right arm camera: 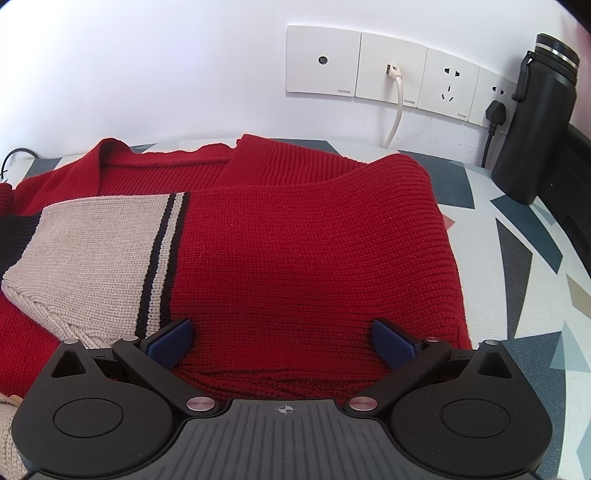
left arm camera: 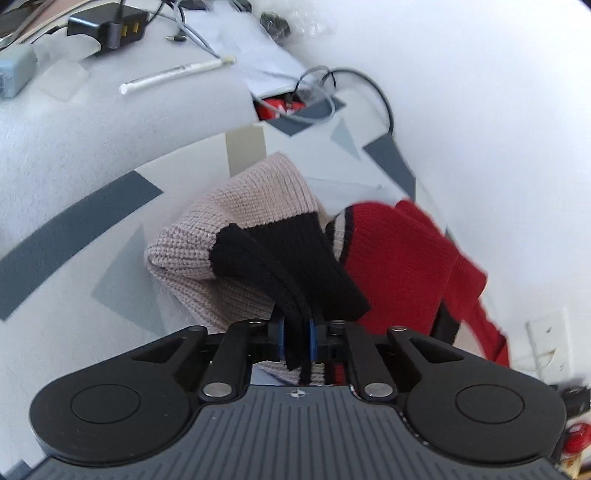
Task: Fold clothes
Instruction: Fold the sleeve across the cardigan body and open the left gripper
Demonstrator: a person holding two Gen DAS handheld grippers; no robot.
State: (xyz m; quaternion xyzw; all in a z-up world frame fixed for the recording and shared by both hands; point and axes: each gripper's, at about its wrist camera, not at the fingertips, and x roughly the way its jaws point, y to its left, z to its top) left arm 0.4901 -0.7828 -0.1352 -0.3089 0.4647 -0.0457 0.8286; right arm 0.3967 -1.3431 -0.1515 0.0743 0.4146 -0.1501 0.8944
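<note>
A knitted sweater (right arm camera: pixel 295 240), red with beige and black parts, lies on the patterned table (right arm camera: pixel 517 258). In the left wrist view its beige sleeve (left arm camera: pixel 240 206) ends in a black ribbed cuff (left arm camera: pixel 295 266), and my left gripper (left arm camera: pixel 297 341) is shut on that cuff, holding the sleeve lifted above the table with the red body (left arm camera: pixel 399 266) behind it. My right gripper (right arm camera: pixel 282 345) is open, its blue pads (right arm camera: pixel 170 343) spread wide just over the near edge of the folded red body, nothing between them.
Wall sockets (right arm camera: pixel 391 70) with a white cable and a black plug sit behind the sweater. A black bottle (right arm camera: pixel 535 122) stands at the right by the wall. In the left wrist view a black charger (left arm camera: pixel 107 26), cables and a white pen (left arm camera: pixel 177 75) lie on white foam at the far end.
</note>
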